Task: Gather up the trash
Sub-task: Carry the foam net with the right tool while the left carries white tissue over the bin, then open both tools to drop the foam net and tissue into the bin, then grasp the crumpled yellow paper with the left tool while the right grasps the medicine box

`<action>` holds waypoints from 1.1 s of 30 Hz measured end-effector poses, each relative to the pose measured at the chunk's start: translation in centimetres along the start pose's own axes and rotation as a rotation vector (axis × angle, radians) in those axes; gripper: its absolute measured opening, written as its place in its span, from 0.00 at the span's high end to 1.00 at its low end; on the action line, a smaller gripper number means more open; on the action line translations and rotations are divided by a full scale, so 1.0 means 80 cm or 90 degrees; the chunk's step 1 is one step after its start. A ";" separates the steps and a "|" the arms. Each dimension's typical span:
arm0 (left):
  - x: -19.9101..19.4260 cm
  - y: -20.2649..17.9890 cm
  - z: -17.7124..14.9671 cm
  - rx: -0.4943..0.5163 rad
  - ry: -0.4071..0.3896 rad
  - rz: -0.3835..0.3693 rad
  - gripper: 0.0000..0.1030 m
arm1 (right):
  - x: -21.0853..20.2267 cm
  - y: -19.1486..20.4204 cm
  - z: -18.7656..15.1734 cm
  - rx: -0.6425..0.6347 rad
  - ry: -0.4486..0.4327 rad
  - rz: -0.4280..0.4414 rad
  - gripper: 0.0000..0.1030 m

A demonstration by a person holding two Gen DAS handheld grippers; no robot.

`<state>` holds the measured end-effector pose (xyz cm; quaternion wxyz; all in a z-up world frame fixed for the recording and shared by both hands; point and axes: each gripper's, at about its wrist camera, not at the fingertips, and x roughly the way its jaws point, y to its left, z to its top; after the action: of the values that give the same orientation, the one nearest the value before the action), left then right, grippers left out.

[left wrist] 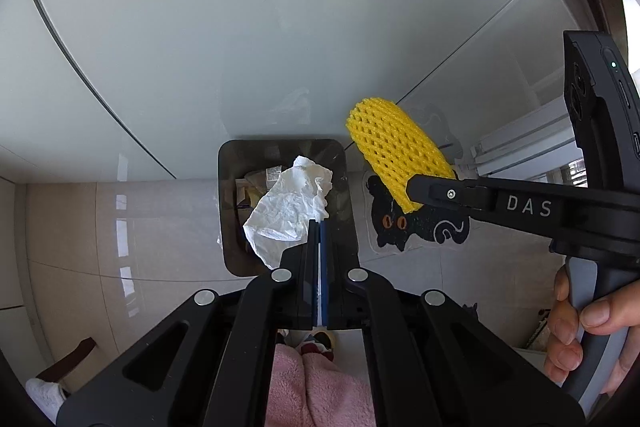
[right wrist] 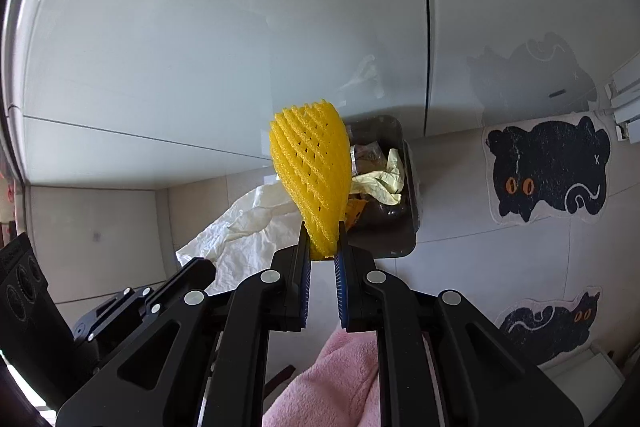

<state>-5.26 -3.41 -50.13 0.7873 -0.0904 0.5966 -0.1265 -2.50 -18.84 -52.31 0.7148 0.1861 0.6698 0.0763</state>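
Left wrist view: left gripper (left wrist: 319, 227) clenched tight on a crumpled white paper tissue (left wrist: 286, 211), pads pressed together over one edge, tissue hanging directly above a dark rectangular plastic trash bin (left wrist: 230, 211) on the pale tiled floor (left wrist: 72, 227). Bin already holding wrappers and scraps. To the right, right gripper (left wrist: 416, 193) pinching a yellow foam fruit net (left wrist: 394, 147), gripped at its lower end, net tilting up and to the left, beside the bin rather than over it. A hand (left wrist: 580, 331) wrapped round the grey handle at the right edge. Glossy white cabinet fronts (left wrist: 240, 27) behind the bin; black cat-shaped floor mat (left wrist: 400, 219) just right of it.

Right wrist view: right gripper (right wrist: 323, 239) closed on the yellow foam fruit net (right wrist: 310, 167), narrow base squeezed between the blue pads (right wrist: 306, 267), net standing nearly upright. Trash bin (right wrist: 400, 243) just behind and right of it, tissue (right wrist: 240, 235) to the left. Two cat mats (right wrist: 548, 167) on the floor at right. Pink fleece fabric (right wrist: 340, 379) at the bottom edge.
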 end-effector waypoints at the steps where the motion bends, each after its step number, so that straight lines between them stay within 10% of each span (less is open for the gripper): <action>1: 0.008 0.002 0.000 -0.004 0.005 -0.001 1.00 | 0.007 -0.002 0.002 0.002 0.003 -0.003 0.88; 16: 0.068 0.024 0.016 -0.006 0.044 -0.001 1.00 | 0.066 -0.005 0.035 0.022 0.032 -0.017 0.82; 18: 0.066 0.019 0.014 -0.009 0.053 0.000 0.98 | 0.065 -0.007 0.039 0.035 0.028 -0.012 0.45; 25: 0.055 0.018 0.019 -0.012 0.043 0.011 0.51 | 0.053 -0.013 0.048 0.055 0.010 -0.015 0.29; 33: 0.000 0.013 0.027 -0.004 0.014 0.021 0.39 | -0.007 -0.017 0.043 0.066 -0.015 -0.011 0.14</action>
<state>-3.10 -2.44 -49.89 0.7823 -0.0816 0.6070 -0.1131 0.63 -20.87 -52.16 0.7125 0.2179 0.6662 0.0328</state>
